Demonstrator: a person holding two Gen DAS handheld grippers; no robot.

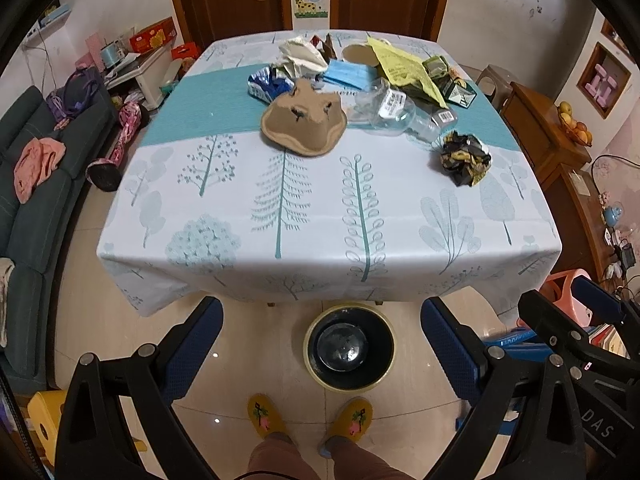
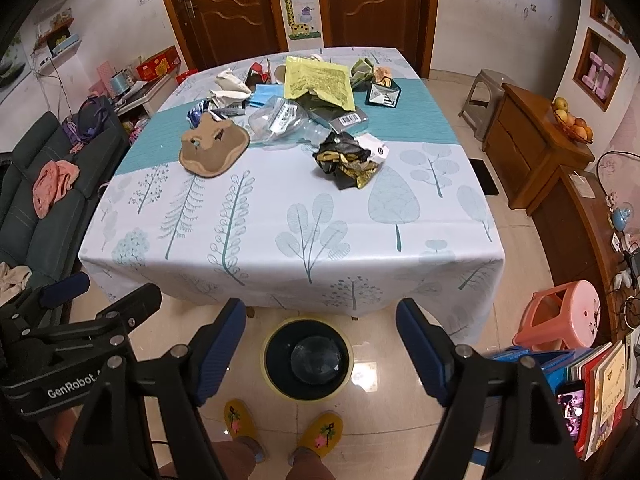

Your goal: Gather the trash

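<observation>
Over the floor at the near edge of the table (image 1: 320, 216), both grippers hang empty above the bin (image 1: 349, 347); collecting looks barely begun. The litter lies well apart, heaped at the table's far half: a yellow bag (image 2: 320, 80), a brown pulp tray (image 1: 304, 120), a clear bottle (image 1: 394, 114), a crumpled black-gold wrapper (image 1: 466, 158). The left gripper (image 1: 322, 340) and right gripper (image 2: 320, 350) both stand wide, nothing between. Next move: a long reach forward; the nearest wrapper seems unobstructed.
</observation>
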